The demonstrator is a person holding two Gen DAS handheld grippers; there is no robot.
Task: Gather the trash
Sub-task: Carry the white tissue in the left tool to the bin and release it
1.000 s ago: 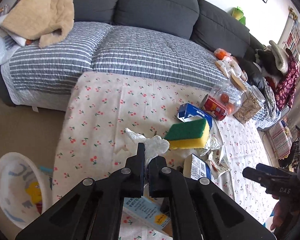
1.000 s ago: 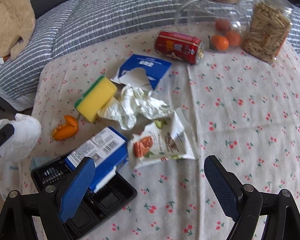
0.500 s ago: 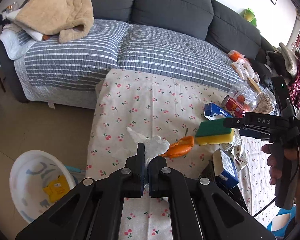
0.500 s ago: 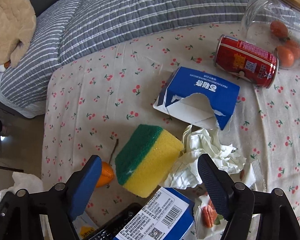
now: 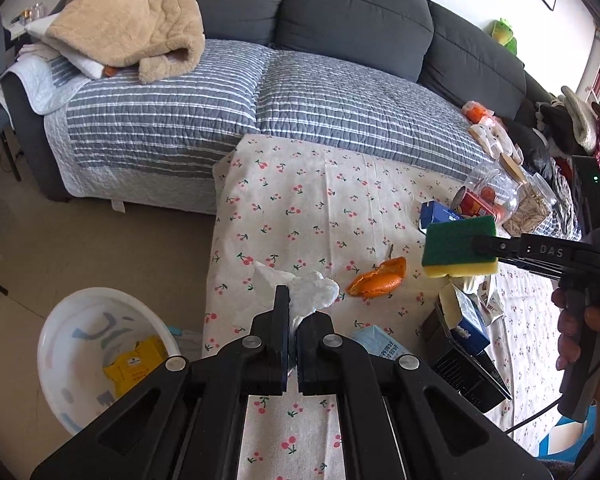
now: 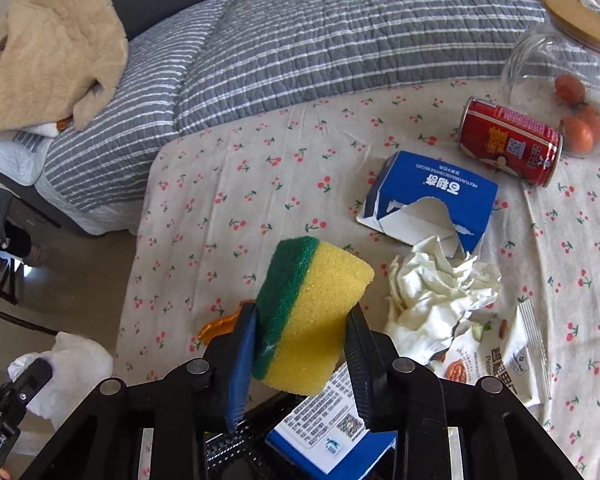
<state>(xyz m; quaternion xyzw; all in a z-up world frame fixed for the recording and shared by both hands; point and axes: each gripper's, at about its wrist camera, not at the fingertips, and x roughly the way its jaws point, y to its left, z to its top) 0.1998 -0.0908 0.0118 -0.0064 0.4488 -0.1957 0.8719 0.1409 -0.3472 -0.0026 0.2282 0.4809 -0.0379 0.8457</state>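
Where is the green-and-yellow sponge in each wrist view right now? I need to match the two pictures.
Left wrist view: the sponge is at right of centre, lifted off the cherry-print cloth, clamped by the right gripper.
Right wrist view: the sponge is at lower centre, between the gripper's two fingers, green side left.
Shared landmark: the red can lying beside the torn blue carton.

Right gripper (image 6: 302,326) clamped sponge (image 6: 312,312), (apparently) lifted
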